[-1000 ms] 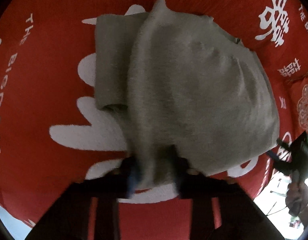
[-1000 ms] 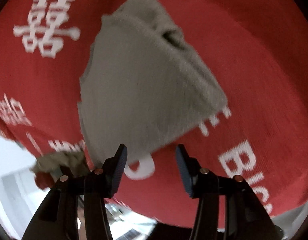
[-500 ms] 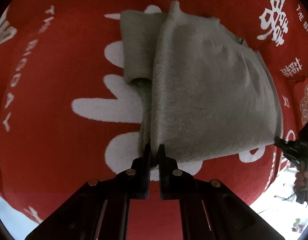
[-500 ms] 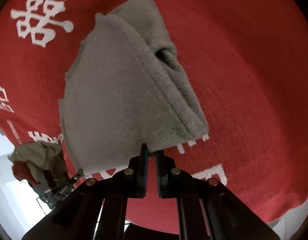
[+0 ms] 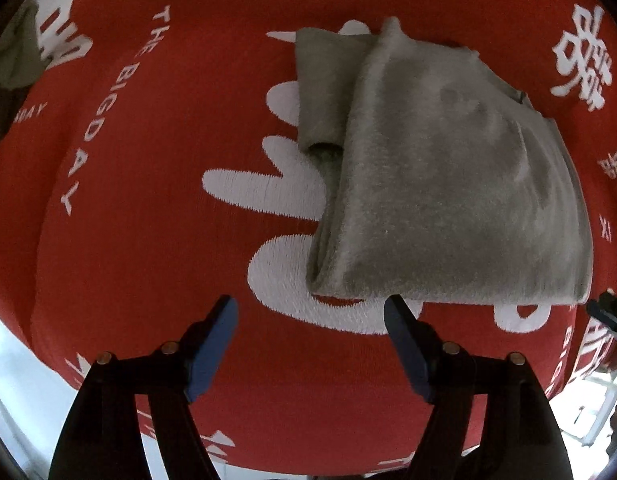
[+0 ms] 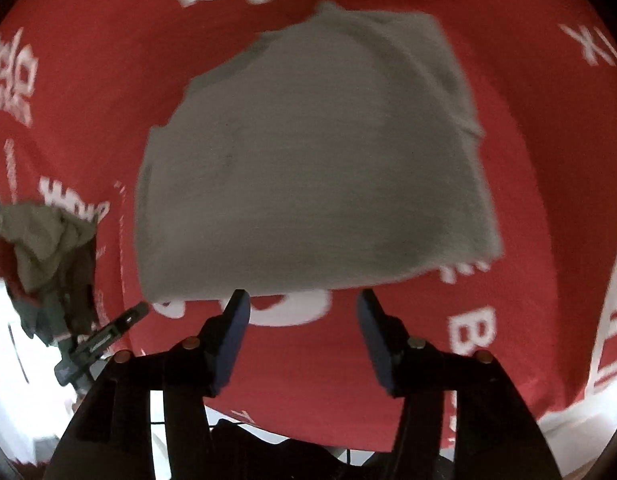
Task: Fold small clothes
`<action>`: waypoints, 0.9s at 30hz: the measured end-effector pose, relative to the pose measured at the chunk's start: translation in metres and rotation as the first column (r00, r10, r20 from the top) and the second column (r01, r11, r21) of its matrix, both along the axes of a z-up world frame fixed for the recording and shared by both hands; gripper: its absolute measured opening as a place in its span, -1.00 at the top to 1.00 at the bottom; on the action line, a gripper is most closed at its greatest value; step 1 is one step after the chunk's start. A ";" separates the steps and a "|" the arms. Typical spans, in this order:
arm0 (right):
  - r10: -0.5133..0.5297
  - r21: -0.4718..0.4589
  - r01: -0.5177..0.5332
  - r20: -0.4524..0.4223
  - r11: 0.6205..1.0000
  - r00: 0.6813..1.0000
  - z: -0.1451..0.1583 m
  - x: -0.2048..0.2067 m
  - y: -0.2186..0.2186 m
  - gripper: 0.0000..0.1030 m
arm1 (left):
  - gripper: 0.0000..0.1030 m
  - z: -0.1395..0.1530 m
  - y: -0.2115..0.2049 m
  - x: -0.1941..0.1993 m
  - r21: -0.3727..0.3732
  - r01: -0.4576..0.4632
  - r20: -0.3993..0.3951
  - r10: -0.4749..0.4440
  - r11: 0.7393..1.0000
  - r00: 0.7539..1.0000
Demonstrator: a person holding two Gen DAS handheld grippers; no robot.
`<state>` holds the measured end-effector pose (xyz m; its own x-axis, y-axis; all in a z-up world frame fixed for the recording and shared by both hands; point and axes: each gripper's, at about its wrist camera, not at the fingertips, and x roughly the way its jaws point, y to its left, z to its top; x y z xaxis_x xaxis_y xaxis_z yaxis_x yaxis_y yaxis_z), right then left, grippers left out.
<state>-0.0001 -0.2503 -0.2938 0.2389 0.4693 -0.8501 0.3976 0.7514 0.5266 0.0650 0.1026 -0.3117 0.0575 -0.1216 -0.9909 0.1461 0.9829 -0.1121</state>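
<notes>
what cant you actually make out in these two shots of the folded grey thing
- Grey garment: its under layers are covered by its own top fold in the left wrist view, so its type is unclear.
- Same garment in the right wrist view: motion blur smears its edges and texture.
- Pile of clothes: cut off by the left edge and blurred, right wrist view.
- White lettering on the red cloth: partly under the garment and bent by the lens.

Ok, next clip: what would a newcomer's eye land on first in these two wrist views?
The folded grey garment lying in the middle of the bright red cloth with its big white lettering. Next, the left gripper and right gripper, jaws just opened, each at the garment's near edge with nothing between the fingers. A crumpled pile of other clothes sits at the cloth's left edge in the right wrist view.
</notes>
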 end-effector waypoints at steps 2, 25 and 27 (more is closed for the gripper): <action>0.052 0.027 -0.052 0.014 0.998 0.999 0.002 0.012 0.018 -0.17 | -0.49 -0.001 0.005 -0.005 -0.045 -0.028 -0.023 0.027 0.999 0.999; 0.129 0.204 -0.116 -0.053 0.972 0.990 -0.033 0.025 0.086 -0.17 | -0.49 -0.029 -0.019 -0.017 -0.101 -0.158 -0.107 0.147 0.982 0.983; 0.127 0.204 -0.114 -0.053 0.972 0.990 -0.033 0.024 0.086 -0.17 | -0.49 -0.034 -0.023 -0.015 -0.084 -0.156 -0.126 0.145 0.984 0.981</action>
